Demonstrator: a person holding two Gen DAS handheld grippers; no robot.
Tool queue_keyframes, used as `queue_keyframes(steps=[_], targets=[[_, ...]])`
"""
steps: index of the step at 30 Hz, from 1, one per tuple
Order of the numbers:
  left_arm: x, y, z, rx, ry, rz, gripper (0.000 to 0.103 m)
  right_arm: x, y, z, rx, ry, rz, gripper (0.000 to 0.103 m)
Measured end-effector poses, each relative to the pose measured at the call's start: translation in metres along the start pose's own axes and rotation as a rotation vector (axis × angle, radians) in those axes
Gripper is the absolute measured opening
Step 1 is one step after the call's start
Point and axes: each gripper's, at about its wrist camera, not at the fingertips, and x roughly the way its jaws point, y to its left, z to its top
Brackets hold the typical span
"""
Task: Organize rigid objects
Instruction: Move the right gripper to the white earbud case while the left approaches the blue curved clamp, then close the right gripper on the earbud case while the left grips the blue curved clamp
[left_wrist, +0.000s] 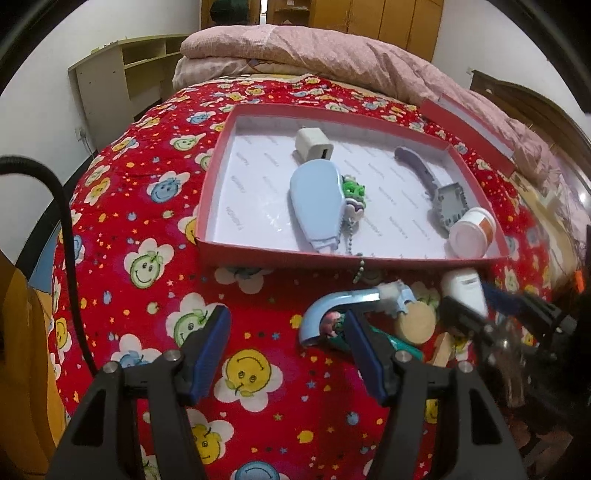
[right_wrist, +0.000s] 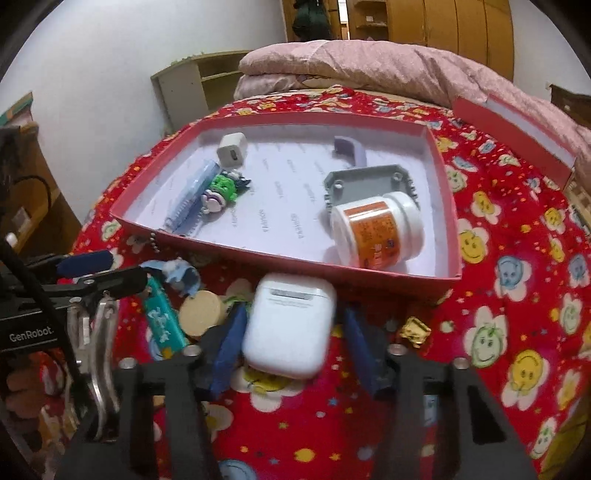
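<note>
A red shallow box (left_wrist: 236, 248) (right_wrist: 369, 275) lies on the bed. In it are a white charger cube (left_wrist: 313, 144) (right_wrist: 231, 149), a light blue case (left_wrist: 317, 201), a green keychain figure (left_wrist: 354, 192) (right_wrist: 223, 189), a purple-handled grey tool (left_wrist: 436, 186) (right_wrist: 369, 181) and a white jar (left_wrist: 472, 232) (right_wrist: 380, 229). My right gripper (right_wrist: 291, 332) has a white earbud case (right_wrist: 290, 325) (left_wrist: 463, 290) between its fingers; the left pad touches it, a gap shows on the right. My left gripper (left_wrist: 284, 332) is open and empty above the bedspread, beside a blue curved piece (left_wrist: 332, 306).
In front of the box lie a wooden disc (left_wrist: 417, 325) (right_wrist: 201, 312), a teal lighter (right_wrist: 162, 319) and a gold wrapped piece (right_wrist: 415, 330). The box lid (left_wrist: 469, 129) (right_wrist: 517, 133) leans on the pink quilt (left_wrist: 314, 48). A black cable (left_wrist: 62, 221) hangs at left.
</note>
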Motion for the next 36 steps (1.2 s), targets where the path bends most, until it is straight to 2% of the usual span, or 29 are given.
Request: queue_keyframes(steps=[5,9,12,18,20,23,27,31,33,36], targets=[[0.001,-0.005,0.004,-0.005,0.002,-0.029,0.067,-0.006,-0.009,-0.005,0.016,0.004,-0.019,0.047],[0.005,-0.017,0.007,0.032,0.007,-0.029,0.068,-0.015,-0.017,-0.013,0.015,0.021,-0.027,0.047],[0.015,-0.023,0.008,0.052,0.022,0.032,0.068,-0.020,-0.022,-0.020,0.019,0.031,-0.024,0.047],[0.020,-0.006,0.007,0.006,0.021,0.137,0.068,-0.023,-0.027,-0.027,0.027,0.017,-0.002,0.047],[0.019,0.001,0.006,-0.011,0.023,0.142,0.068,-0.023,-0.027,-0.028,0.030,0.007,0.001,0.047],[0.017,0.007,0.005,-0.045,0.031,0.111,0.068,-0.023,-0.028,-0.030,0.030,-0.004,0.003,0.047],[0.014,-0.005,0.004,-0.033,0.034,0.020,0.068,-0.024,-0.028,-0.032,0.035,-0.017,0.009,0.047],[0.012,-0.028,0.003,0.026,0.010,-0.032,0.082,-0.025,-0.029,-0.033,0.035,-0.028,0.013,0.047],[0.014,-0.034,0.005,0.024,0.001,-0.037,0.083,-0.025,-0.029,-0.033,0.034,-0.032,0.013,0.047],[0.019,-0.037,0.007,-0.030,0.002,-0.076,0.083,-0.025,-0.028,-0.035,0.033,-0.038,0.014,0.047]])
